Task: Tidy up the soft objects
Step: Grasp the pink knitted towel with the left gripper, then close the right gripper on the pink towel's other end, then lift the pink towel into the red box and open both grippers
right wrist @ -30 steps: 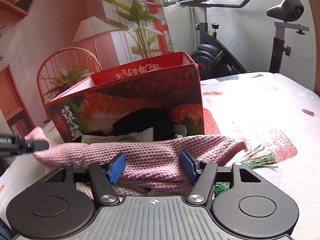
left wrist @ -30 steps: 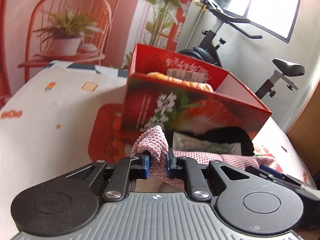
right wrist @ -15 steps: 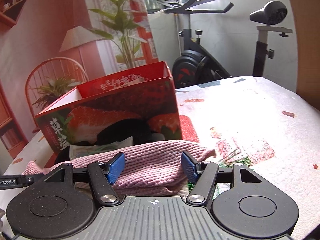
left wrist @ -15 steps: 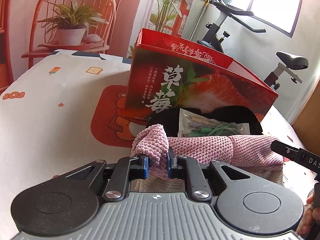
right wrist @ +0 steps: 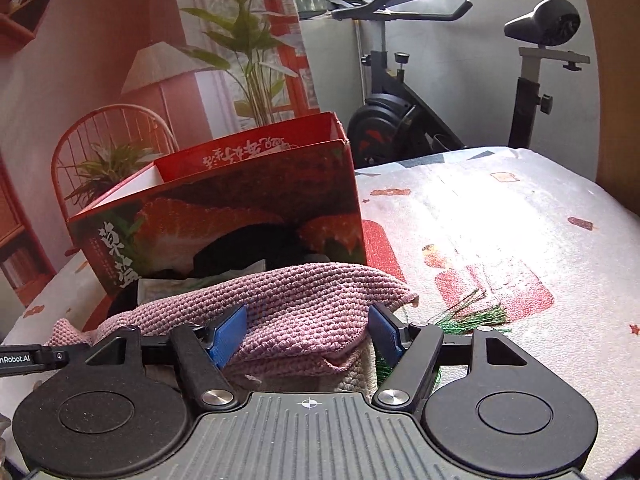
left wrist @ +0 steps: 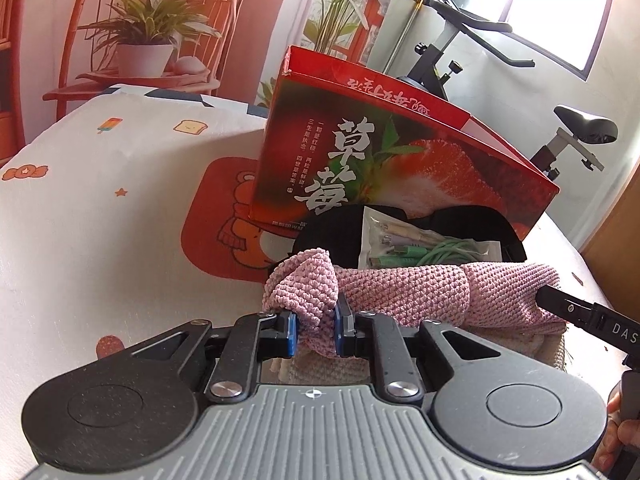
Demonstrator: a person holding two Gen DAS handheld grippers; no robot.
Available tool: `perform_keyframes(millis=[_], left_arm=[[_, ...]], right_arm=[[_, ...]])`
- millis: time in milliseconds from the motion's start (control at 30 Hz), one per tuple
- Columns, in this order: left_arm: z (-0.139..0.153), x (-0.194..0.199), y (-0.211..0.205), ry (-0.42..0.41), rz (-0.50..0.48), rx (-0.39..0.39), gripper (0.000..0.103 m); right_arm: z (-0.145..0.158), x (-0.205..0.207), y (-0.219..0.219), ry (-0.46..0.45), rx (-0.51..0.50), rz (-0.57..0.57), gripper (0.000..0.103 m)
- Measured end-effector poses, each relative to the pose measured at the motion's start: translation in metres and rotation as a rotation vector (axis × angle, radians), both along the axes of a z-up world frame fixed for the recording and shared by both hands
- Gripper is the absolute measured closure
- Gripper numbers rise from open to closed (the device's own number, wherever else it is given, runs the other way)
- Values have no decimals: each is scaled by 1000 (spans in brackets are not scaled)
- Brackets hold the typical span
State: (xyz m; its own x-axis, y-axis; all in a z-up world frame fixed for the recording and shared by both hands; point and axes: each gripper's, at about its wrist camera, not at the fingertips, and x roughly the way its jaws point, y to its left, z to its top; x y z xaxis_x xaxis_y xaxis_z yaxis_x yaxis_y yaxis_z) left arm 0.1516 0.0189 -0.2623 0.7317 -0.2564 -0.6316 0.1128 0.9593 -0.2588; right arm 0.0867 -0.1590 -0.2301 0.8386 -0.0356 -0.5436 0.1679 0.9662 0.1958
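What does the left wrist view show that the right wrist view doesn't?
Only the left wrist view shows the clear packet of green cables and the left gripper shut on one end of the pink knitted cloth. Only the right wrist view shows the green tinsel strands on the sheet and the right gripper opening, with cloth between the jaws. Both show the red strawberry-print cardboard box and the exercise bike.

Bright window (left wrist: 560, 4) glare; fisheye-bent edges; sharp focus.
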Motion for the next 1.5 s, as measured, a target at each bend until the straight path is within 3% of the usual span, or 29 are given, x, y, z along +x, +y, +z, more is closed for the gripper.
perform_keyframes(millis=[233, 667, 767, 833, 933, 1167, 1500], left_arm=[[0, 0, 0, 1, 0, -1, 84], [-2, 1, -1, 2, 2, -1, 83], [-2, 1, -1, 2, 2, -2, 83], [-3, 0, -1, 2, 1, -1, 83], [-3, 0, -1, 2, 1, -1, 83], [5, -4, 3, -34, 7, -22, 84], [53, -11, 6, -208, 26, -32, 84]], right_arm=[[5, 2, 14, -5, -101, 59, 51], [0, 3, 12, 24, -85, 65, 51], [0, 4, 15, 26, -87, 94, 64], [0, 5, 18, 35, -92, 114, 80], [0, 5, 18, 37, -73, 129, 88], [20, -5, 16, -61, -72, 144, 91], [64, -8, 14, -197, -66, 172, 92]])
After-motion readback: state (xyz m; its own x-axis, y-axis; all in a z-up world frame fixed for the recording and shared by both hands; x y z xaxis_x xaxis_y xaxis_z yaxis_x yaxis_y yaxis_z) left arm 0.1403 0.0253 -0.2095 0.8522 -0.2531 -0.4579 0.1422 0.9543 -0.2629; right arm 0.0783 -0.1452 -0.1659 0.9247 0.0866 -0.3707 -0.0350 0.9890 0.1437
